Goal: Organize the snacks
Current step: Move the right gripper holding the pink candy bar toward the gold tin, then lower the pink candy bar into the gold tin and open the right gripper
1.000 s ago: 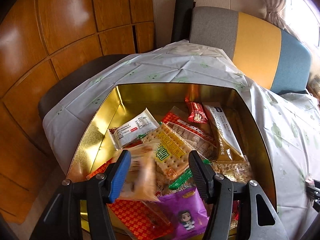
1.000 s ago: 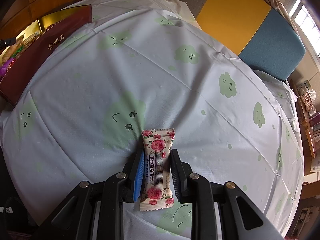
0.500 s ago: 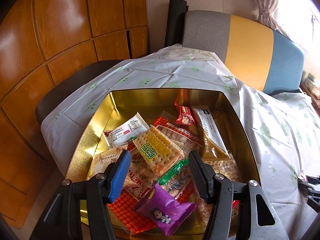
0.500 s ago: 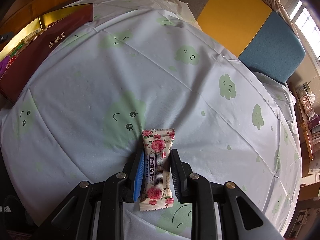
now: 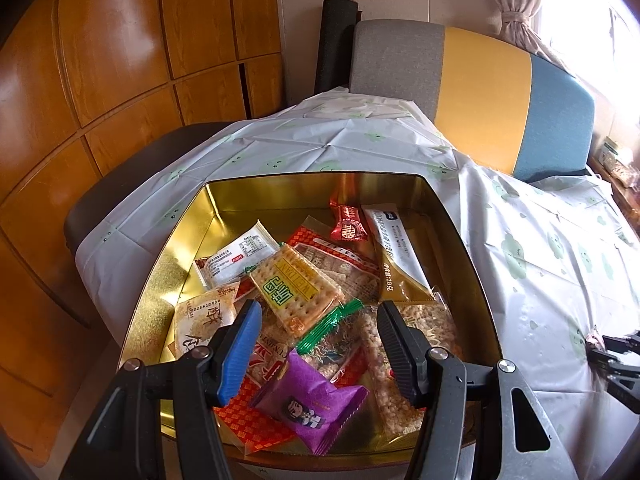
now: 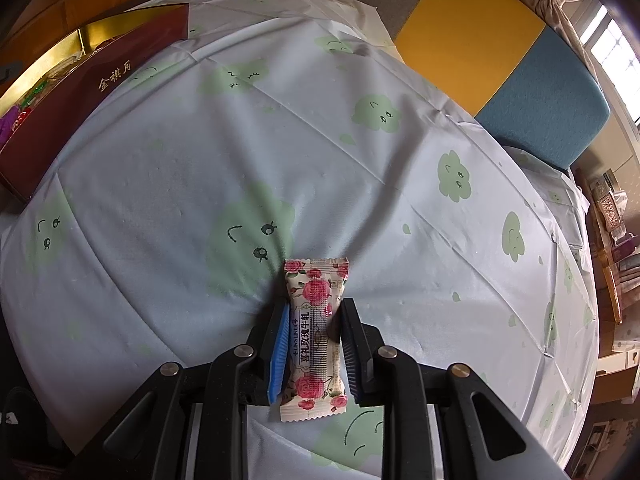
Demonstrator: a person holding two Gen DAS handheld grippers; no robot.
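Cloud-print tablecloth (image 6: pixel 360 184) around rose-wrapped candy (image 6: pixel 316 332)

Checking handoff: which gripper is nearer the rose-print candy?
Right. The right gripper has its jaws shut on the rose-print candy; the left gripper hangs open over the gold tin.

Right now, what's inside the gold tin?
The gold tin holds loose wrapped snacks: a yellow cracker pack, a purple packet, a small red candy, a white and gold sachet, rice bars. They overlap, so whatever lies beneath is hidden.
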